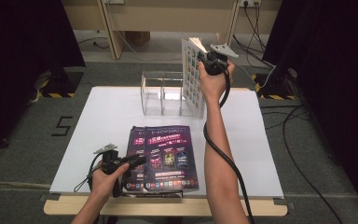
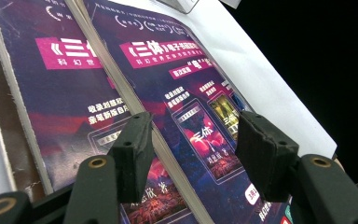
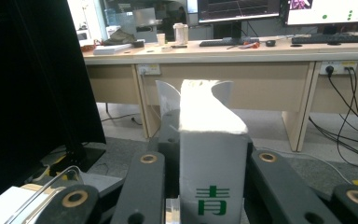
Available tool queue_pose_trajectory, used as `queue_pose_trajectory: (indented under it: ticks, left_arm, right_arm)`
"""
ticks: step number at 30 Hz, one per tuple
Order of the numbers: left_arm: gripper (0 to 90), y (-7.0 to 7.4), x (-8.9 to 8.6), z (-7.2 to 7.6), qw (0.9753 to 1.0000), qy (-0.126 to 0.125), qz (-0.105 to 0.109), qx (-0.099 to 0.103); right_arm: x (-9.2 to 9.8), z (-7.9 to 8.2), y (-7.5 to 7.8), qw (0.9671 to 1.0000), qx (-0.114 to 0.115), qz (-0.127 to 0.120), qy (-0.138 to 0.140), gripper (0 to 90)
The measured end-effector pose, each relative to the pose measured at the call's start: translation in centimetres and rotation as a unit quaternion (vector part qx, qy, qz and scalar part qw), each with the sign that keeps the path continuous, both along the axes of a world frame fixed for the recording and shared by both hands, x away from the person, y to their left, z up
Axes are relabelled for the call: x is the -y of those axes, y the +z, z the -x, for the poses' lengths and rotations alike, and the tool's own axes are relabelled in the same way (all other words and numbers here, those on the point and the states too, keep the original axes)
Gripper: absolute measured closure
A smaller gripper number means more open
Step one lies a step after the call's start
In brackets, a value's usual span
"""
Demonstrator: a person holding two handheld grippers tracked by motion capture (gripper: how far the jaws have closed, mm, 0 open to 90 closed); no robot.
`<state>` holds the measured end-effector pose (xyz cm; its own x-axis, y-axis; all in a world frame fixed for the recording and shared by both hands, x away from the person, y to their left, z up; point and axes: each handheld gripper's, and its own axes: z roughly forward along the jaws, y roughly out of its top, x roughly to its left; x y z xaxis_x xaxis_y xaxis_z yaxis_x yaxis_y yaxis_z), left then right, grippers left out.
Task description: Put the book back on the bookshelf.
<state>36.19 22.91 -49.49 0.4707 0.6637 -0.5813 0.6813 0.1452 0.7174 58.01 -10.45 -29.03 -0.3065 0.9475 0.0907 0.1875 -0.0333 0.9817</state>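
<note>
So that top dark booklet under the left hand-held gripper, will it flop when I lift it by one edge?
Probably. The top booklet looks thin with a glossy cover, so it may sag and slide off the stack below. The left hand-held gripper is open over its edge; a deeper bite should help.

Grey carpet floor point(image 1: 23, 154), black curtains point(image 1: 23, 32), wooden desk point(image 3: 242, 70) behind.

The glossy purple booklets point(image 1: 170, 156) bore magenta banners and white lettering; the upright white booklet point(image 1: 192, 79) carried small multicoloured squares.
</note>
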Motion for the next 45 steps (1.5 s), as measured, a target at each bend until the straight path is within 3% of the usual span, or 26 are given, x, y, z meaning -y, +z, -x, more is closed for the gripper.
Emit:
queue_pose_trajectory:
  ticks: [5,8,16,22,29,34,41,45]
  left_arm:
    - [45.2,0.0,0.0,0.0,1.0000,0.001,0.000,-0.001]
    - [45.2,0.0,0.0,0.0,1.0000,-0.002,-0.002,0.001]
    - [45.2,0.0,-0.1,0.0,1.0000,0.000,0.001,0.001]
    - [45.2,0.0,0.1,-0.1,1.0000,-0.003,0.000,0.001]
    - [45.2,0.0,0.0,0.0,1.0000,-0.005,-0.001,0.003]
    - [45.2,0.0,-0.1,0.1,1.0000,-0.005,-0.001,0.003]
    - [45.2,-0.1,0.3,0.0,1.0000,-0.006,-0.001,0.002]
    - [45.2,-0.1,0.7,0.0,1.0000,-0.009,-0.001,0.001]
  right_arm:
    - [-0.4,0.6,-0.1,1.0000,0.001,-0.001,0.002,74.6]
    - [-0.7,0.9,0.3,0.9999,0.013,-0.009,-0.003,74.6]
    - [-0.5,0.1,0.3,0.9994,0.019,-0.009,-0.028,74.6]
    - [-1.3,0.1,0.0,0.9994,0.017,-0.004,-0.031,74.6]
    - [-2.4,0.5,-1.8,0.9988,0.029,-0.003,-0.040,74.4]
    - [-2.4,1.7,-2.9,0.9981,0.046,0.003,-0.042,74.0]
    - [-1.0,3.8,-4.1,0.9981,0.030,0.023,-0.049,72.3]
    - [-0.1,4.8,-4.1,0.9995,0.007,0.018,-0.024,71.5]
